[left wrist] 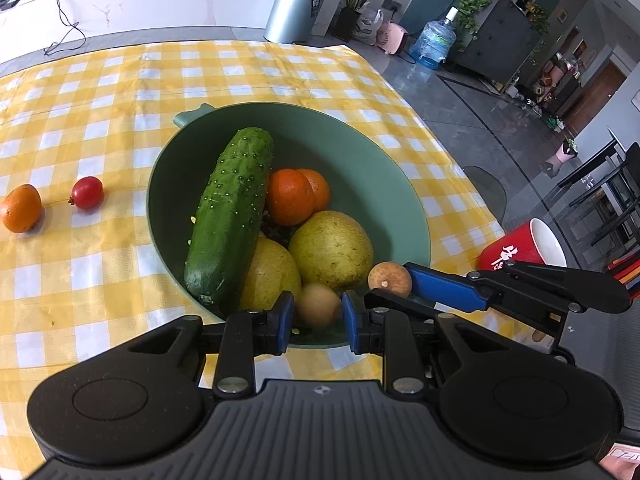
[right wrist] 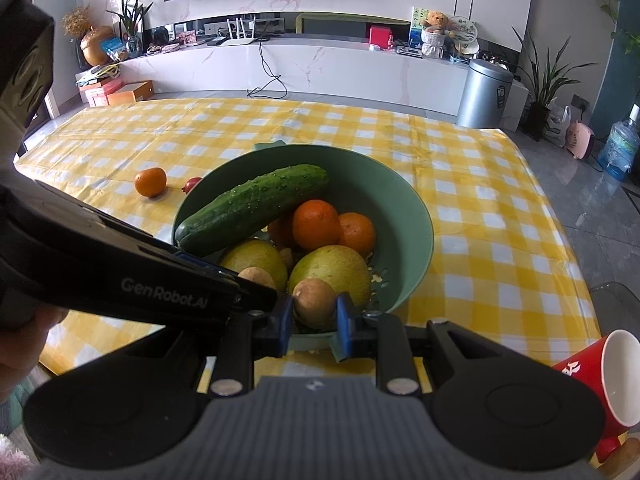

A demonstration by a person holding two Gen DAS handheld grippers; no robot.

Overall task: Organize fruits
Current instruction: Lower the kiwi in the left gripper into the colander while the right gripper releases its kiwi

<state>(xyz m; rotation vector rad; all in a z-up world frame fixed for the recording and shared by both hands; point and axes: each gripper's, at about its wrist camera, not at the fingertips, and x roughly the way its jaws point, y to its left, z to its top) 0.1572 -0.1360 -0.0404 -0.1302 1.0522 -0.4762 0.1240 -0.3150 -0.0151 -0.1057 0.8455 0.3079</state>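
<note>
- Fruits in green bowl [left wrist: 400, 184] on yellow checked tablecloth [left wrist: 120, 80]: cucumber [left wrist: 230, 216], oranges [left wrist: 290, 197], two pears [left wrist: 331, 249].
- Left gripper [left wrist: 317, 316] — clenched on a small brown fruit [left wrist: 318, 305] at the bowl's near rim.
- Right gripper [right wrist: 313, 316] — clenched on a second brown fruit [right wrist: 314, 302], just beside.
- Outside the bowl: loose orange [left wrist: 22, 208], small red fruit [left wrist: 87, 192].
- Red cup [left wrist: 524, 250] lies tipped at the table edge.

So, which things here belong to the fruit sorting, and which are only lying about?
Part of the job:
- green bowl
- loose orange
- small red fruit
- small brown fruit in left gripper
- another in right gripper

Lying about:
- red cup
- grey bin
- water jug
</note>
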